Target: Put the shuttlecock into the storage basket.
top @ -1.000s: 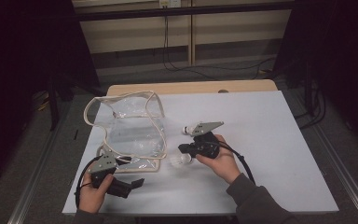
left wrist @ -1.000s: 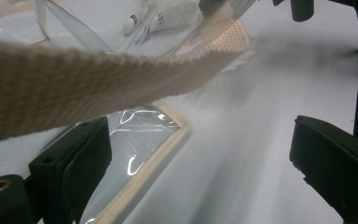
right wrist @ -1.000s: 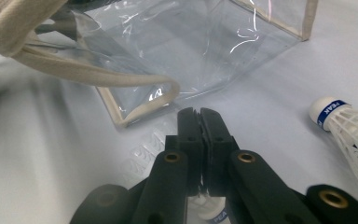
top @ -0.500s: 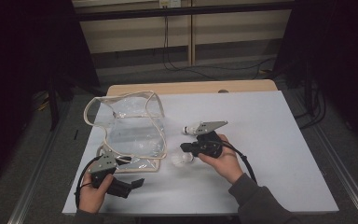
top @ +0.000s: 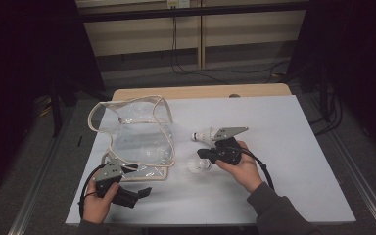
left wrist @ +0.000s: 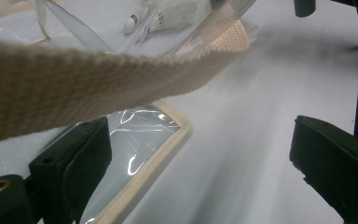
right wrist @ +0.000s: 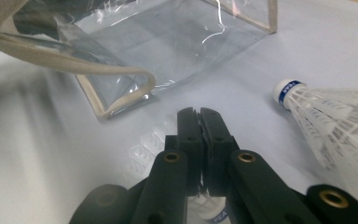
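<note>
1. Right gripper (top: pixel 201 153): held in the person's right hand (top: pixel 240 169) at the middle of the table. In the right gripper view its jaws are pressed together on the feathers of a white shuttlecock (right wrist: pixel 154 144), which shows just under and beside the jaw tips.
2. Second shuttlecock (top: pixel 203 135): lies on its side on the table just beyond the right gripper, apart from it, cork end with a blue band (right wrist: pixel 286 88).
3. Left gripper (top: pixel 144 192): held in the left hand (top: pixel 98 205) near the table's front left edge; jaws stand wide apart with nothing pressed between them.
4. Clear plastic bag (top: pixel 137 134): edged in cream webbing (left wrist: pixel 74 88), stands open between the two grippers, its strap crossing close before the left gripper's camera.
5. White table (top: pixel 284 127): bears all of the above.
</note>
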